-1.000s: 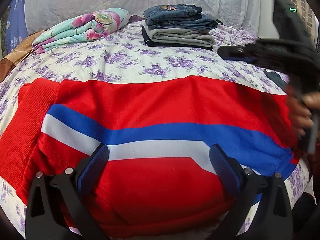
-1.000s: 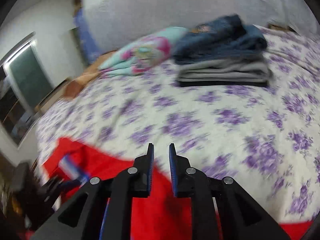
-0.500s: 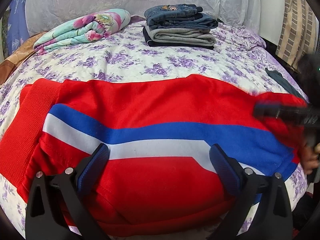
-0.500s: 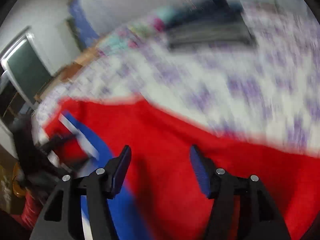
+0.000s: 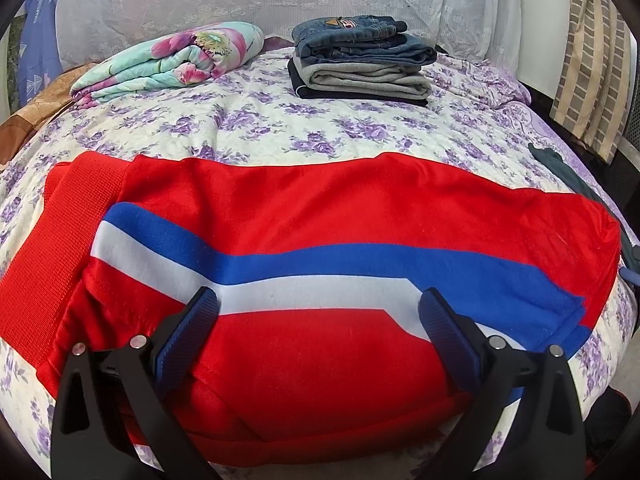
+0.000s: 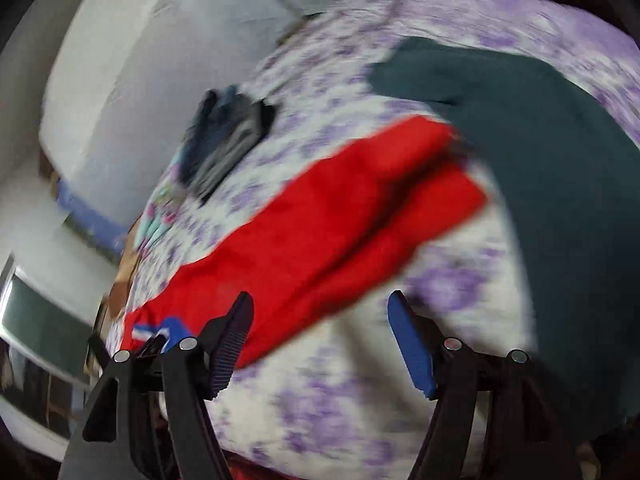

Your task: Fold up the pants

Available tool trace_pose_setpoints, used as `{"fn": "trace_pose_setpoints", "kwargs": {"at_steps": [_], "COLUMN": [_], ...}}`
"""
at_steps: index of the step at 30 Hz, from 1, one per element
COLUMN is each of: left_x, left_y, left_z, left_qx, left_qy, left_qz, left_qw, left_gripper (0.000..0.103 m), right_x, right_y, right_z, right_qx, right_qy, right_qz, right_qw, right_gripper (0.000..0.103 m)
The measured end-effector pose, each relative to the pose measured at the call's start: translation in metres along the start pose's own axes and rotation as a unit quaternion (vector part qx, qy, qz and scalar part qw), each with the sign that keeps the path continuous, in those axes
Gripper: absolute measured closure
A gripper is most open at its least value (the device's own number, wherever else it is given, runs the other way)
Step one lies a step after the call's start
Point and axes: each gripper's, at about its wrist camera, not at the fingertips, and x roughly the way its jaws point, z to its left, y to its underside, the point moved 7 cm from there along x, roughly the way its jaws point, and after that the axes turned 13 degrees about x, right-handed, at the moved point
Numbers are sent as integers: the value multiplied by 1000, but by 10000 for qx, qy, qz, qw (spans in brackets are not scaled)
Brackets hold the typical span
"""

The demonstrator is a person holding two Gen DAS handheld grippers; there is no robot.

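- Red pants (image 5: 320, 216) with a blue and a white stripe lie folded flat across the near half of the bed (image 5: 240, 120), waistband at 9 o'clock, fold edge at 3 o'clock in my left wrist view
- Left tool (image 5: 320, 316): jaws wide apart, hanging over the near edge of the pants at 6 o'clock, nothing clamped; I can't tell if the pads touch the cloth
- Right tool (image 6: 320, 340): jaws have just been opening, now well apart, nothing between them but blurred bedspread; its left finger overlaps the near red edge in the picture, contact unclear
- Right wrist view is rolled and motion-blurred; red pants (image 6: 320, 216) run from 8 o'clock toward centre, with a dark teal garment (image 6: 560, 160) at 2 to 3 o'clock, just beside the red end
- Same teal garment (image 5: 560, 164) peeks out at 3 o'clock in my left view, past the fold edge
- Stack of folded clothes (image 5: 360, 60), jeans on top, grey and dark under, sits at 12 o'clock, well apart from the pants
- Floral folded blanket (image 5: 172, 60) at 11 o'clock, near the stack
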Motion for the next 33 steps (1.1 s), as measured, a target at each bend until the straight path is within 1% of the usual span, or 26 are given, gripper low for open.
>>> {"fn": "trace_pose_setpoints", "kwargs": {"at_steps": [4, 6, 7, 8, 9, 10, 12, 14, 15, 16, 18, 19, 20, 21, 22, 23, 24, 25, 26, 27, 28, 29, 30, 31, 32, 33], "left_x": [0, -1, -2, -3, -3, -3, -3, -4, -5, -6, -18, -26, -40, -53, -63, -74, -81, -87, -92, -93, -93, -92, -91, -89, -88, -85], "left_y": [0, 1, 1, 1, 2, 2, 1, 3, 3, 4, 5, 5, 5, 6, 7, 8, 9, 11, 16, 20, 24, 30, 34, 38, 41, 43], "left_z": [0, -1, -1, -1, -1, 0, 0, -1, -1, -1, -1, 1, 4, 7, 10, 14, 18, 22, 28, 32, 37, 43, 46, 52, 55, 58], "left_qx": [-13, -11, -9, -12, -23, -39, -39, -54, -67, -69, -21, 18, 66, 108, 124, 126, 124, 110, 58, 2, -68, -170, -248, -375, -468, -585], "left_qy": [-21, -48, -51, -41, -28, -15, -7, -38, -81, -138, -361, -506, -750, -953, -1064, -1175, -1240, -1287, -1347, -1382, -1403, -1402, -1385, -1313, -1231, -1101], "left_qz": [-12, -18, -29, -49, -62, -71, -73, -49, -27, 3, 9, -43, -130, -218, -275, -332, -355, -347, -298, -251, -203, -131, -82, -31, -17, -6], "left_qw": [10000, 10000, 10000, 10000, 10000, 10000, 10000, 10000, 9999, 9999, 9993, 9987, 9971, 9952, 9939, 9924, 9916, 9910, 9904, 9901, 9899, 9899, 9900, 9906, 9913, 9922], "left_gripper": [4, 4, 4, 4, 4, 4, 4, 4, 4, 4, 4, 4, 4, 4, 4, 4, 4, 4, 4, 4, 4, 4, 4, 4, 4, 4], "right_x": [16, 18, 18, 18, 18, 20, 19, 7, 2, -5, -12, -11, -5, 3, 20, 33, 52, 86, 108, 126, 138, 140, 132, 127, 114, 98], "right_y": [-25, -34, -36, -38, -40, -40, -43, -43, -42, -38, -22, -10, 8, 26, 51, 68, 89, 118, 140, 160, 176, 186, 192, 193, 190, 179], "right_z": [-9, -12, -14, -20, -27, -30, -29, -8, 6, 37, 85, 109, 138, 160, 184, 195, 205, 209, 207, 202, 197, 196, 200, 202, 208, 216], "right_qx": [682, 824, 846, 849, 829, 827, 816, 422, 124, -490, -1494, -2038, -2687, -3187, -3782, -4103, -4454, -4916, -5219, -5456, -5668, -5949, -6154, -6171, -6082, -5863], "right_qy": [-247, -369, -390, -299, -218, -200, -313, -315, -296, -292, -239, -198, -161, -132, -85, -60, 10, 224, 376, 496, 587, 737, 746, 630, 367, 27], "right_qz": [-298, -392, -461, -596, -670, -697, -850, -1250, -1418, -1643, -1895, -1982, -2018, -1992, -1878, -1740, -1498, -981, -564, -260, -128, -411, -514, -451, -387, -401], "right_qw": [9969, 9951, 9946, 9942, 9941, 9939, 9925, 9908, 9894, 9848, 9702, 9585, 9417, 9266, 9064, 8952, 8827, 8650, 8503, 8362, 8217, 7994, 7830, 7830, 7920, 8091], "right_gripper": [33, 33, 39, 54, 63, 79, 82, 84, 85, 85, 85, 85, 85, 85, 85, 85, 85, 83, 81, 79, 74, 71, 67, 52, 43, 41]}}
